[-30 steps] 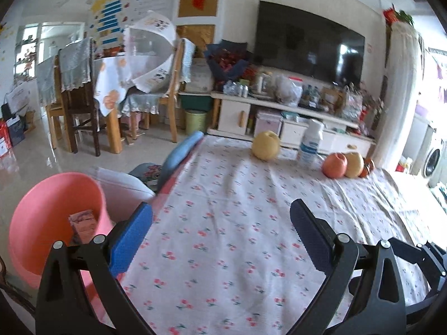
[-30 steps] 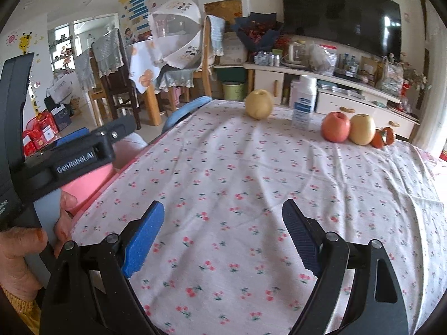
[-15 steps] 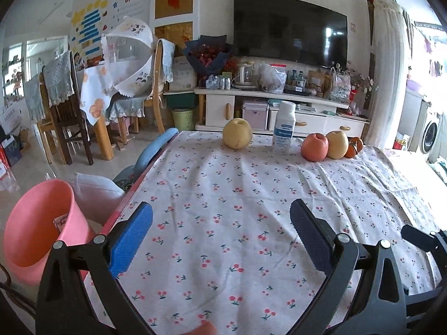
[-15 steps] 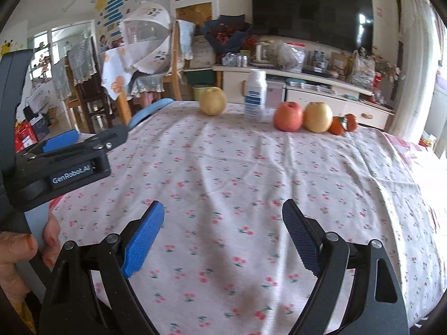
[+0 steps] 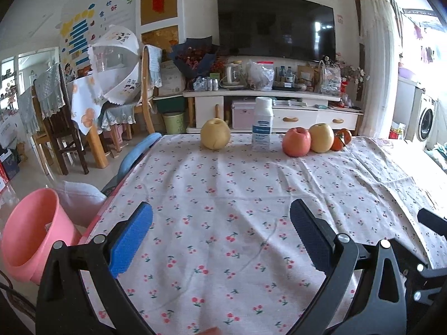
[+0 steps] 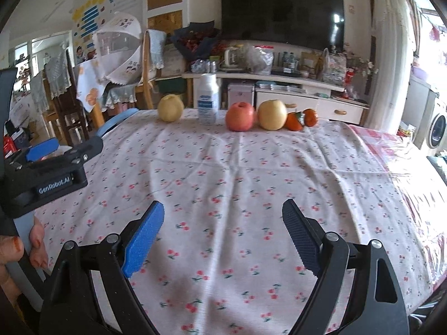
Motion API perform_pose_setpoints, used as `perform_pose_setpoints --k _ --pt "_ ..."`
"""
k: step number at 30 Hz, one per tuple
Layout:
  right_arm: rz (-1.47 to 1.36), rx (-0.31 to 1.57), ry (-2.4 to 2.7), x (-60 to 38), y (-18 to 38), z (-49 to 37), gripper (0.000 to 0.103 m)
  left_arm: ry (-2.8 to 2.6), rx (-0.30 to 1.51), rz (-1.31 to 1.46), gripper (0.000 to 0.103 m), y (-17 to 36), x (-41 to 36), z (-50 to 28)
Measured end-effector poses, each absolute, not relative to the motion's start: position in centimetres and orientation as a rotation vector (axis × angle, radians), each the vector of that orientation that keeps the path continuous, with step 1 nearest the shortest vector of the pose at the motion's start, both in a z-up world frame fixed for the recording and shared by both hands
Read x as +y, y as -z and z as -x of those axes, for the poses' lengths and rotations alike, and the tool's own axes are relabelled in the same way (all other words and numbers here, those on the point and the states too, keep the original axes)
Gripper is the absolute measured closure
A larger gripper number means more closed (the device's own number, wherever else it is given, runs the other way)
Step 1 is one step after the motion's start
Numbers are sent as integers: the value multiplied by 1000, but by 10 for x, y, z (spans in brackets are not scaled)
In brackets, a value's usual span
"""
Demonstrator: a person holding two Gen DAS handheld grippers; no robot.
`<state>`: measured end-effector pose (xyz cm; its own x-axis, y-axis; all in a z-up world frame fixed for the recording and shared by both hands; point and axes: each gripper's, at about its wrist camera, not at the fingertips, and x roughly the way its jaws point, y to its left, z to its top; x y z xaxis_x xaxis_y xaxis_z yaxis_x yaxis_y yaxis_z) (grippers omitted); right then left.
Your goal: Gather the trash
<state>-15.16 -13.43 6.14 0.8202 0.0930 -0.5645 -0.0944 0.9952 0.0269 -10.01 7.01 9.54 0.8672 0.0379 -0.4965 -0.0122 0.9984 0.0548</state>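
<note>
Both grippers, the left gripper and the right gripper, hang with jaws spread wide and nothing between them over the bare middle of the cherry-print tablecloth, whose only load is a row of fruit and a white bottle along the far edge. Only the left wrist view shows the pink bin on the floor just beside the table's left edge; its contents cannot be made out. Only the right wrist view shows the person's fingers on the left gripper's handle.
</note>
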Motion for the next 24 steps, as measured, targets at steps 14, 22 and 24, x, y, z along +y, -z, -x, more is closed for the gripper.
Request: perform_pose_setpoints --k 14,22,24 --pt "10 524 -41 -160 -66 154 17 -5 538 -50 4 -89 47 97" --pt "2 511 -29 -167 -61 150 12 -1 536 -61 4 -87 41 96" --pt "-3 509 -28 -170 -60 149 12 0 541 -65 4 -86 40 95"
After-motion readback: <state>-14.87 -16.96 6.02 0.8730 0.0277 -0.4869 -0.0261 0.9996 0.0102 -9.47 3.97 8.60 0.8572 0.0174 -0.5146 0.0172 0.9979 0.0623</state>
